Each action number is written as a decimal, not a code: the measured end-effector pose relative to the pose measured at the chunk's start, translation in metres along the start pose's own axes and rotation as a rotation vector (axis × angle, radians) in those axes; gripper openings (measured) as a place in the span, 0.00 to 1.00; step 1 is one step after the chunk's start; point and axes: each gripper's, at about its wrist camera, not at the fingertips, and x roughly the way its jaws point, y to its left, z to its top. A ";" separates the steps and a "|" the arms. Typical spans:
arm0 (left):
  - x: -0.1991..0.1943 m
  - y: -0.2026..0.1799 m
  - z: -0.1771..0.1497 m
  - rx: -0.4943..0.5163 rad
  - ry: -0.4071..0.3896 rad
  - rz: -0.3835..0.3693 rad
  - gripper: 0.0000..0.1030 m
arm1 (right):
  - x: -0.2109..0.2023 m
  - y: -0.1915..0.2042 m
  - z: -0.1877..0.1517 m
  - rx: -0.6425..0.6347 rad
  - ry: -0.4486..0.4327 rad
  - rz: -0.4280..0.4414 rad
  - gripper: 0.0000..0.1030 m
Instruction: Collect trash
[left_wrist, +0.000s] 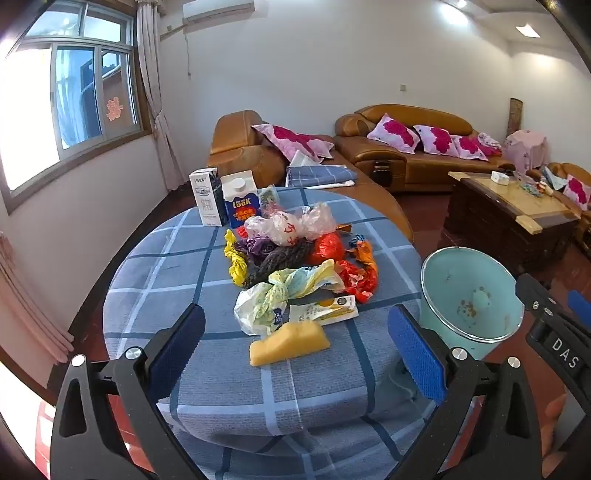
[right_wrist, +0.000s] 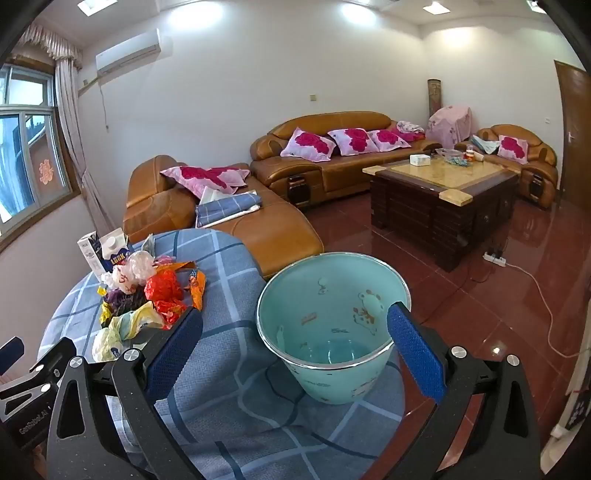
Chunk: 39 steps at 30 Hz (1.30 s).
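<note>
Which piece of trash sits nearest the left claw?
Start at the round table with the blue checked cloth, then go to the near edge of the trash pile. The yellow sponge lies there alone: a solid, smooth wedge, where its neighbours are crumpled bags and wrappers.

Leather sofa (right_wrist: 325, 147), floral cushions (right_wrist: 308, 144), coffee table (right_wrist: 443, 192), window (left_wrist: 74, 103)

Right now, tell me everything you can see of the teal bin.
The teal bin is a round, tapered pail, wider at its mouth than at its base, with a thin silvery rim. It looks like smooth plastic, and small cartoon prints show on its inner wall and outer side. It stands upright on the blue checked tablecloth near the table's edge, to the right of the trash pile and apart from it. It appears empty. The right claw is open and frames it, with no clear contact.
</note>
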 end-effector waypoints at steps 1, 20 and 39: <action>0.000 0.000 0.000 0.000 -0.003 0.007 0.94 | 0.000 0.000 0.000 0.001 -0.001 0.000 0.95; -0.001 -0.004 0.000 -0.005 -0.005 -0.005 0.94 | 0.000 -0.003 0.001 0.014 0.002 0.008 0.95; -0.003 -0.001 0.000 -0.007 -0.007 -0.007 0.94 | 0.000 -0.001 0.001 0.016 0.000 0.003 0.95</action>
